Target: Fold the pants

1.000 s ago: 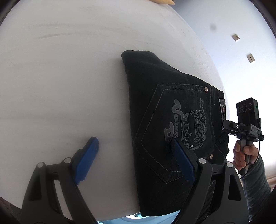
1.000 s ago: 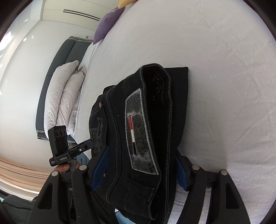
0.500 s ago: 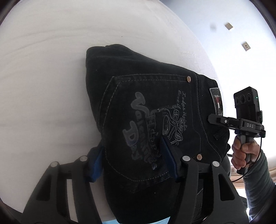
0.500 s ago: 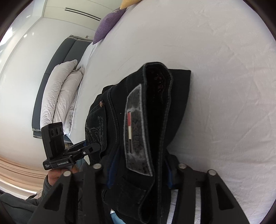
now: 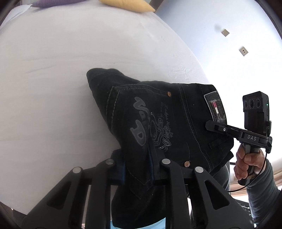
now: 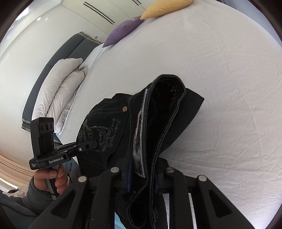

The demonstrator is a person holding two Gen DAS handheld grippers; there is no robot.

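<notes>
A second ago the pants (image 5: 158,123) lay flat on the bed (image 5: 52,88) with the left gripper (image 5: 136,169) spread wide over the pocket side; now its jaws have clamped onto the pocket edge, and the bundle has risen off the sheet at the near end. The right gripper (image 6: 141,176), which straddled the waistband loosely before, has likewise pinched it.

The pants are at the near edge of the bed, already folded into a thick, compact stack. The far fold seems to touch the sheet while the near part hangs from the two grippers. My reading is that the folding proper is mostly done and the step in hand is lifting or carrying the stack, perhaps to square it or set it further in. The next move calls for both grippers travelling together at the same height, since uneven pulling would let the layers slide apart and the stack sag open.

The cloth is black denim, heavy and stiff, with pale contrast stitching, copper rivets, a grey printed emblem on the back pocket and a grey patch (image 5: 215,109) with a red stripe at the waistband. In the right view the waistband gapes as a dark loop. The sheet is white, soft and lightly creased. Beyond lie a purple cushion (image 6: 121,31), a yellow one (image 6: 164,8) and white pillows (image 6: 58,84).
</notes>
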